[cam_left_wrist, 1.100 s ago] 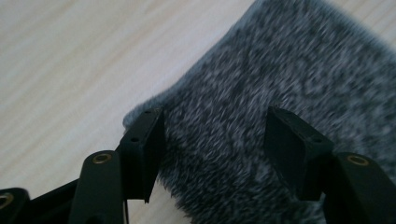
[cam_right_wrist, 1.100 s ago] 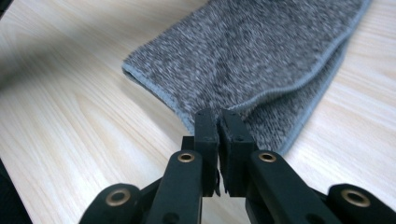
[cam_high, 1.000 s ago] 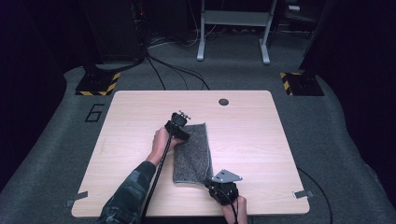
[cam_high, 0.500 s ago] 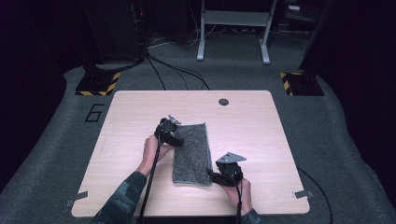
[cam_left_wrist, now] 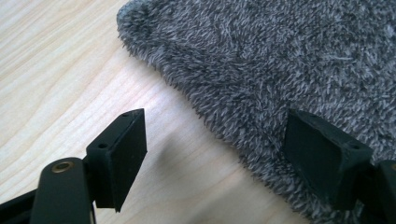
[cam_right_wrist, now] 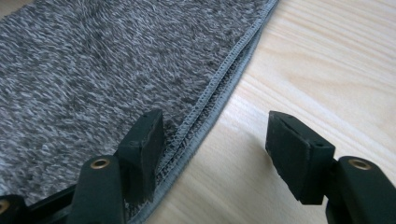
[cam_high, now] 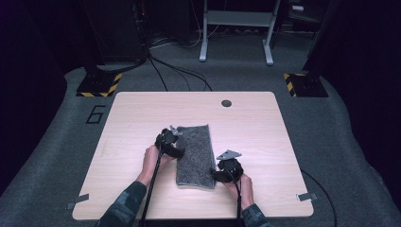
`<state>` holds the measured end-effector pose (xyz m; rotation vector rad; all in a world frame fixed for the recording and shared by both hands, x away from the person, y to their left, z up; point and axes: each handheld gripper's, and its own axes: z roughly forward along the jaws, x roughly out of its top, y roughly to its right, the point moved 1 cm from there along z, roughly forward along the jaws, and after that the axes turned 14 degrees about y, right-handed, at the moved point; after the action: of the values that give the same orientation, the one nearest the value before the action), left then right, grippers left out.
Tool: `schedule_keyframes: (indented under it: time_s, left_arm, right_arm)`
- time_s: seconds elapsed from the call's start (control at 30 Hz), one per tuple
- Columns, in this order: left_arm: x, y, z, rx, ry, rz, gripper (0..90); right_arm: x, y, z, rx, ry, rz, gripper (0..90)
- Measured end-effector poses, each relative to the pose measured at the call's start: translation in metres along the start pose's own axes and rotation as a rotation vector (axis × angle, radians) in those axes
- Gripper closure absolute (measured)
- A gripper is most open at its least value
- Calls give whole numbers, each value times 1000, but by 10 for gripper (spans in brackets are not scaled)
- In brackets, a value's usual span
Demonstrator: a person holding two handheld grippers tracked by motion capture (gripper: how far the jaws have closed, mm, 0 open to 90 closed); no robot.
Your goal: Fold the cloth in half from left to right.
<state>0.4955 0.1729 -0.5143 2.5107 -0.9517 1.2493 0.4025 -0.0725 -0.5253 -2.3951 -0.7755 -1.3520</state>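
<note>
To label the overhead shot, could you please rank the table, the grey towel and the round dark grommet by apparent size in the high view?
1. Table, by far the largest.
2. Towel, folded into a strip at mid-table.
3. Grommet, a small disc near the far edge.

Folded towel [cam_high: 195, 155] lies mid-table [cam_high: 265, 137]. Your left gripper [cam_high: 171, 144] sits at its left edge, right gripper [cam_high: 223, 174] at its near right corner. Grommet [cam_high: 226, 103] lies behind, near the far edge.
</note>
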Motion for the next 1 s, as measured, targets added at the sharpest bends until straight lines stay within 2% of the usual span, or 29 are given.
schedule_keyframes:
  time_s: [0.03, 0.13, 0.2, 0.3, 0.33, 0.37, 0.47, 0.5, 0.53, 0.57, 0.6, 0.7, 0.77, 0.87, 1.0]
  left_arm:
    - [-1, 1, -2, -11, 16, -16, 188]
    - [-2, 4, -10, -23, 30, -25, 166]
    - [-3, 5, -13, -33, 36, -28, 163]
    - [-5, 12, -25, -45, 53, -15, 151]
    - [-7, 15, -30, -49, 65, -24, 151]
    - [-10, 20, -37, -62, 66, -9, 147]
    - [-16, 26, -45, -75, 71, -12, 145]
    - [-20, 30, -48, -89, 71, -11, 145]
    - [-26, 38, -51, -99, 55, 7, 145]
    - [-26, 38, -51, -99, 55, 7, 145]
    - [-34, 46, -52, -109, 32, 35, 145]
    - [-42, 51, -52, -104, 41, 42, 146]
    - [-44, 52, -54, -102, 52, 45, 150]
    - [-44, 51, -57, -114, 48, 48, 144]
    - [-41, 37, -61, -130, 84, -15, 123]
  right_arm:
    - [-2, 0, -3, -8, -1, 5, 355]
    - [-6, 0, -8, -23, -1, 29, 324]
    - [-6, 2, -9, -24, 2, 16, 315]
    - [-5, 6, -11, -16, 18, 31, 232]
    - [-5, 6, -11, -16, 18, 31, 232]
    - [0, 9, -11, -15, 29, 25, 198]
    - [9, 11, -7, -6, 40, 15, 162]
    - [11, 10, -6, -3, 34, 26, 152]
    - [13, 10, -4, -1, 31, 13, 152]
    - [14, 9, -2, 1, 33, 1, 148]
    - [14, 8, 0, -1, 17, -3, 147]
    - [12, 8, 6, 15, -1, -22, 144]
    - [6, 6, 8, 20, -23, -26, 144]
    - [2, 4, 5, 25, -22, -23, 144]
    - [4, 7, -1, 37, -10, -17, 141]
